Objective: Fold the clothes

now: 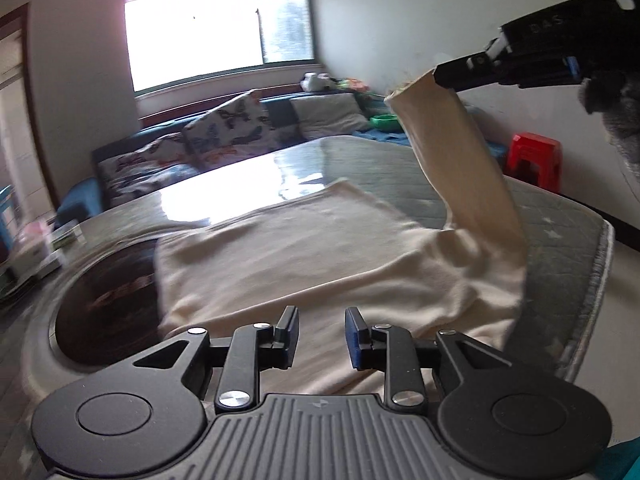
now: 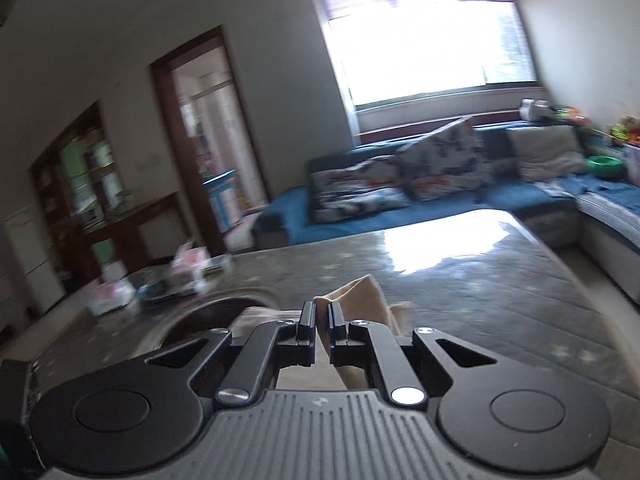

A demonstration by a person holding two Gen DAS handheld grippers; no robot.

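Sleeve lifted off the table
Right gripper point(image 2: 322, 320) clenched on cream sweater point(image 1: 304, 256) sleeve end, held up at 2 o'clock; left gripper point(image 1: 322, 338) released, nothing btwn fingers, over sweater body flat on table point(image 1: 560, 216).

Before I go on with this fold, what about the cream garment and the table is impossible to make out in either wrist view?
- Cream garment, near edge: left wrist view, hidden behind the left gripper.
- Its sleeve: right wrist view, mostly hidden behind the right gripper, which pinches it.
- Garment's other sleeve: not discernible in either view.
- Small items on the table, far left: both views, motion-blurred.
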